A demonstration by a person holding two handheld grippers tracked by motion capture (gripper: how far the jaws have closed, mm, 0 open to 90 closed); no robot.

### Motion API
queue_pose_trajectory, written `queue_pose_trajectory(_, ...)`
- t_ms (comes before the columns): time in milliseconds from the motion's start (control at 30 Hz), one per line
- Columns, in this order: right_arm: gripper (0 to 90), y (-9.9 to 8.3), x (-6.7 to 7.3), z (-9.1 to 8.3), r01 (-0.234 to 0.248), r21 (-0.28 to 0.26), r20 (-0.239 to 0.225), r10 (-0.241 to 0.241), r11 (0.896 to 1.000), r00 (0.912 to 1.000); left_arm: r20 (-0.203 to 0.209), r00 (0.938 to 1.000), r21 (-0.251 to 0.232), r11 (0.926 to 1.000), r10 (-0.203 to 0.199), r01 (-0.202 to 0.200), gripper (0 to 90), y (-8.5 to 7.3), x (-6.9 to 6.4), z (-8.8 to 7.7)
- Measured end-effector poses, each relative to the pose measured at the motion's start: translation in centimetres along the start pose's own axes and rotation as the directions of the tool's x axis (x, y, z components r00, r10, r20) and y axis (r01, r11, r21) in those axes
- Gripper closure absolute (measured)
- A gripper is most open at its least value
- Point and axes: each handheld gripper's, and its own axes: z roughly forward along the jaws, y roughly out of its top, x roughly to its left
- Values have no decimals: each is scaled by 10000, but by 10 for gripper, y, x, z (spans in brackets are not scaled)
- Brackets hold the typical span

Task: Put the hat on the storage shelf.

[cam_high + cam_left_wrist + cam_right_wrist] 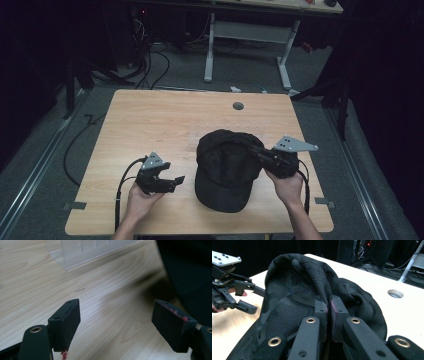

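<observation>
A black cap [225,170] is sat near the middle of the table [150,120], and a fold of its crown is pinched tight by the right gripper [329,305] from about 3 o'clock. The left gripper [172,181] is held wide open and empty at the cap's 9 o'clock. Probably best if the fold is lifted slowly so it isn't pulled free. The pinch itself is made clear in the right gripper view, while the overall layout is given from above.
</observation>
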Motion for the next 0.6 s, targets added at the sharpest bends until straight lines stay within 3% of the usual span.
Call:
queue_pose_trajectory(300,858,0,-1,1,9,-102,-104,-10,9999,9999,1047,9945,-144,9999,-43,59,221,11,-8,0)
queue_pose_trajectory(600,858,0,2,3,186,-216,-244,-192,9996,9995,1834,9829,60,9998,176,-190,213,21,-18,8)
